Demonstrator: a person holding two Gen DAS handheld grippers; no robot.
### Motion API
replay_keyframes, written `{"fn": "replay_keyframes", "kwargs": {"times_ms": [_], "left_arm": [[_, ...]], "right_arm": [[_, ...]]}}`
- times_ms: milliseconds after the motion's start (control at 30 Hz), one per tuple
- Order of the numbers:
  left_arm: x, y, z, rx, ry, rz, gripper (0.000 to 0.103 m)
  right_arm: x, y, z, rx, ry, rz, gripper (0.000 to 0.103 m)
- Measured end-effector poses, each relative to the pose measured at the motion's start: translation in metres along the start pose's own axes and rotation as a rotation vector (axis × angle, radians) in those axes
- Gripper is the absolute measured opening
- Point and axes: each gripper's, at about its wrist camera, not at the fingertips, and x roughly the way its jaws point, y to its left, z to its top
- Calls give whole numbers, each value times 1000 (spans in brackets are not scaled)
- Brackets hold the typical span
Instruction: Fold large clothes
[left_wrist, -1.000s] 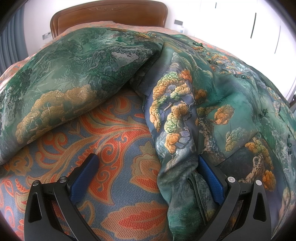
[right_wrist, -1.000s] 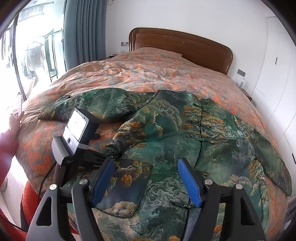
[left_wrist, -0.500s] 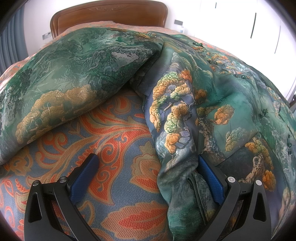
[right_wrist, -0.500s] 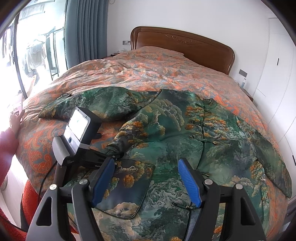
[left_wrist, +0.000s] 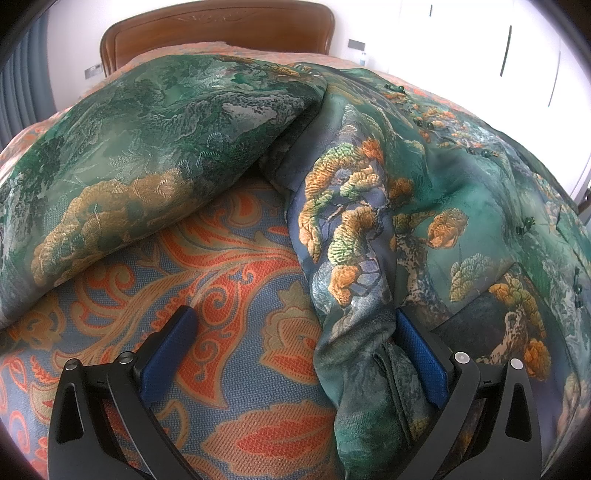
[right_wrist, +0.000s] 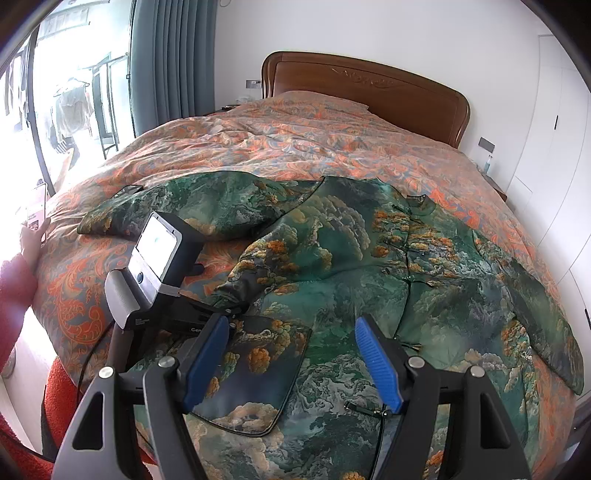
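Note:
A large green brocade jacket (right_wrist: 369, 266) with pine and cloud patterns lies spread front-up on the bed. One sleeve (right_wrist: 207, 206) stretches left, the other (right_wrist: 535, 314) lies at the right. My left gripper (left_wrist: 293, 317) is open and low on the bedspread at the jacket's left side. A bunched fold of the jacket (left_wrist: 354, 332) lies against its right finger (left_wrist: 417, 354), while the left finger rests apart on bare bedspread. The left sleeve (left_wrist: 129, 155) rises just beyond. My right gripper (right_wrist: 291, 325) hangs open above the jacket's patch pocket (right_wrist: 258, 369), holding nothing.
An orange and blue patterned bedspread (right_wrist: 295, 147) covers the bed, with a wooden headboard (right_wrist: 369, 85) at the far end. A hand (right_wrist: 29, 240) in a pink sleeve rests at the bed's left edge. Grey curtains (right_wrist: 173, 55) hang left; white wardrobe doors (right_wrist: 554, 147) stand right.

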Motion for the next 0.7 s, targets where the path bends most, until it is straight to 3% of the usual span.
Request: {"fn": "replay_keyframes", "kwargs": {"times_ms": [700], "left_arm": [[0, 0, 0, 0, 0, 0, 103]], "right_arm": [[2, 3, -1, -4, 1, 3, 73]]}}
